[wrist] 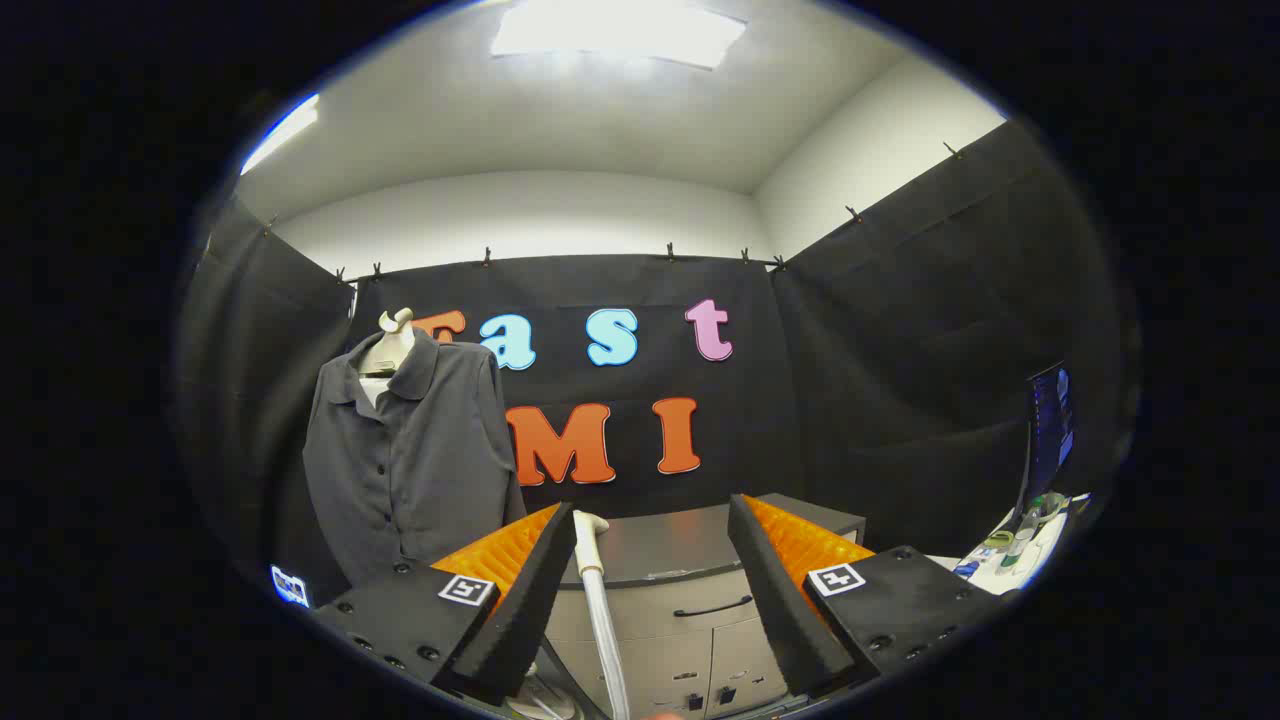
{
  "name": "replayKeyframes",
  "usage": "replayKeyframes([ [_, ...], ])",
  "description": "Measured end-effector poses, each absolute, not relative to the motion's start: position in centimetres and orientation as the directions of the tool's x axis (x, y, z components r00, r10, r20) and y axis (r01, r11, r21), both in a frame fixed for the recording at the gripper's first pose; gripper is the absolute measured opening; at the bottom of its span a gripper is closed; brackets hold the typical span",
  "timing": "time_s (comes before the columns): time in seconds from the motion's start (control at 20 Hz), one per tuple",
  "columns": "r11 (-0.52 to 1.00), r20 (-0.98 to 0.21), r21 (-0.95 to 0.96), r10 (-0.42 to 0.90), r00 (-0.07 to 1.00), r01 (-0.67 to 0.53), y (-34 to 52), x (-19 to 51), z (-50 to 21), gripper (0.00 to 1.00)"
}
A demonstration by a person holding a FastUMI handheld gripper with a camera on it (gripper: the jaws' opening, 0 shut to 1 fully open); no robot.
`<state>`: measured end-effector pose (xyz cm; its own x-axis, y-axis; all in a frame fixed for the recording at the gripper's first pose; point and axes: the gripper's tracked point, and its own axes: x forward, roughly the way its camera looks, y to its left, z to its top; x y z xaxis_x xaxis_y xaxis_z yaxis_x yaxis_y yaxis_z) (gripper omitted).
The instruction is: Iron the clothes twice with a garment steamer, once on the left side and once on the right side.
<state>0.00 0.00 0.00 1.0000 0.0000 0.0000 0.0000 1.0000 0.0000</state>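
**Mia:** What is the claw (650, 600) doing right now?

**Ben:** Its two fingers are spread wide apart. They pinch nothing. The steamer head (588, 530) stands in the gap between them, close by the left finger, but I can't tell if it touches.

**Mia:** So which step is this?

**Ben:** I think it's the very start, picking up the steamer. No ironing looks done yet.

**Mia:** Where are the clothes?

**Ben:** The dark grey shirt (410, 450) hangs on a pale dress form (388, 345), off past the left finger, well apart from the claw.

**Mia:** What comes next?

**Ben:** I guess the claw must move so the steamer head sits in the middle, then squeeze both fingers on it. After that it has to go over to the shirt.

**Mia:** What do things look like?

**Ben:** The steamer head is white, smooth and round-topped, with a long pale hose (606, 640) going down. The shirt looks soft, with a collar and small buttons. Behind stands a grey bench (680, 545) with a flat shiny top and drawers.
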Motion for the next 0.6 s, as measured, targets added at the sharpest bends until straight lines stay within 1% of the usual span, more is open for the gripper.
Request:
replayKeyframes([
  [0.6, 1.0, -0.023, -0.011, -0.002, 1.0, 0.002, 0.3, 1.3, -1.2, 0.98],
])
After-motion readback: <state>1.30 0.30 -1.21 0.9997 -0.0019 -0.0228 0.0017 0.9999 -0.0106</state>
